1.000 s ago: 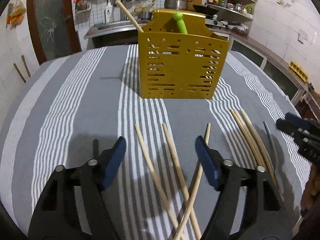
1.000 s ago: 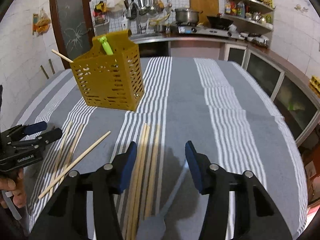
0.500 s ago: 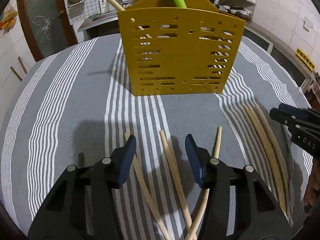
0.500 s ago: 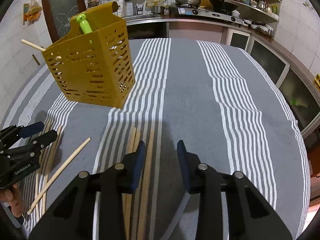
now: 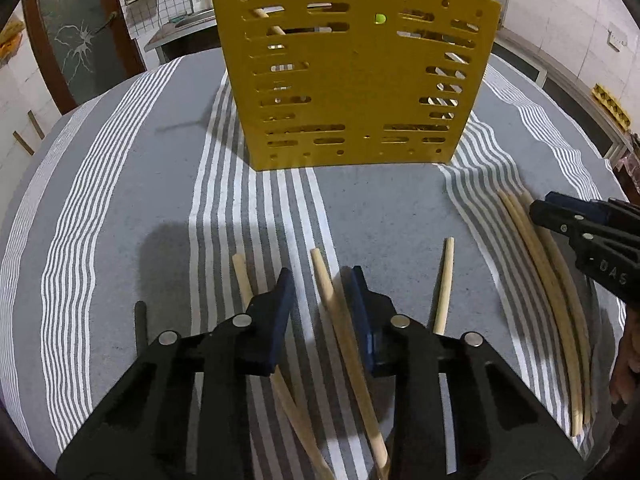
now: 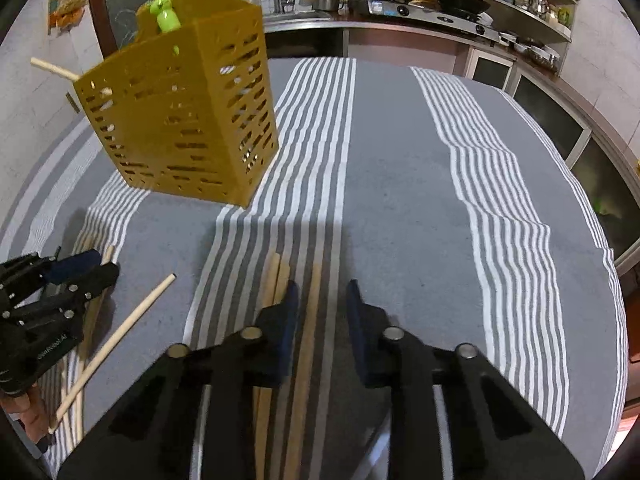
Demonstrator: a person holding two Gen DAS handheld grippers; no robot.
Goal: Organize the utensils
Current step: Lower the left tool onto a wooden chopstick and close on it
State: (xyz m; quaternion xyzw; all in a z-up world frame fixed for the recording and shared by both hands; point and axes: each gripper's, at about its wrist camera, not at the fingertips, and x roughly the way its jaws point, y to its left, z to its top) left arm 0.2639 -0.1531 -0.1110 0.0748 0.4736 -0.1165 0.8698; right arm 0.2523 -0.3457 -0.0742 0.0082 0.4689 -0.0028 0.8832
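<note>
A: Both grippers have come down and closer to the yellow caddy (image 5: 352,72) since the earlier frame, and their fingers have narrowed a good deal.

B: How do the left gripper (image 5: 322,292) fingers stand?

A: Partly open and closing. One chopstick (image 5: 340,320) lies between them on the striped cloth (image 5: 120,200) of the desk; the right pad looks to be against it, the left pad apart, so it is not gripped.

B: And the right gripper (image 6: 322,300)?

A: Also closing, a narrow gap left. One chopstick (image 6: 310,328) lies between its fingers, touching neither pad as far as can be seen.

B: Count the sticks.

A: In front of the caddy on its left side, three loose chopsticks, crossing under the left gripper. To the caddy's right front, three more side by side (image 5: 548,280), by the right gripper. One wooden stick (image 6: 52,69) leans out of the caddy, beside one green handle (image 6: 166,20). That makes one caddy and two grippers.

B: Anything else?

A: A thin grey utensil beneath the right gripper, too hidden to name.
</note>
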